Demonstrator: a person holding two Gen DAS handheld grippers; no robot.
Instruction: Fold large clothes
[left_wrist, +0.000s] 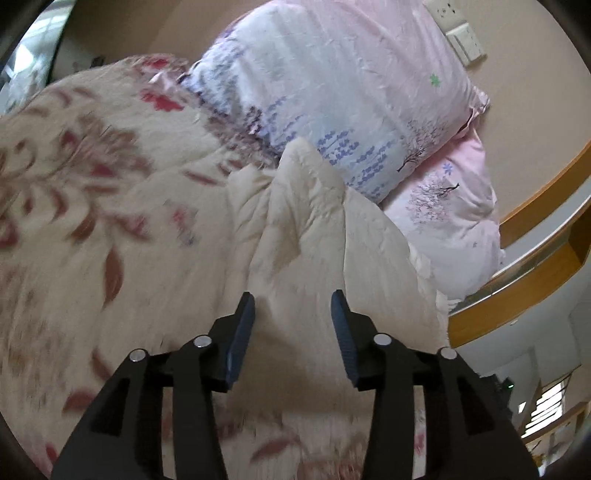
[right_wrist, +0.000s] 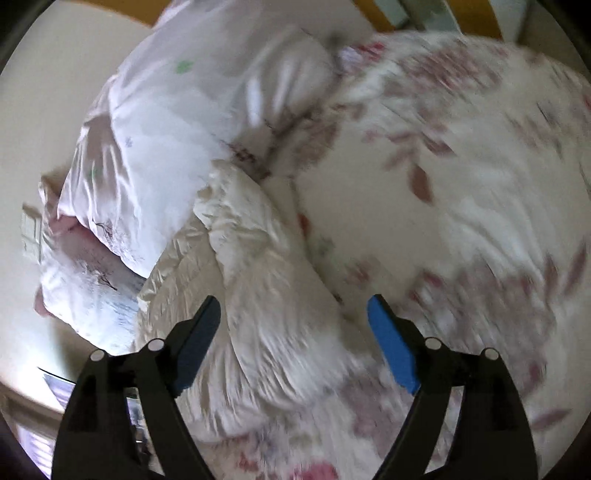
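Observation:
A crumpled cream padded garment lies on a bed covered by a floral spread. My left gripper hovers over the garment's near part, its jaws apart with no cloth pinched between the pads. In the right wrist view the same cream garment runs from the pillows toward the camera. My right gripper stands wide open above it; its left finger is over the garment and its blue right pad is over the floral spread. This view is motion-blurred.
Two pink pillows with lavender print, one on top of the other, lie at the head of the bed, also seen as pillows. A wooden bed rail curves along the right. A wall switch is on the beige wall.

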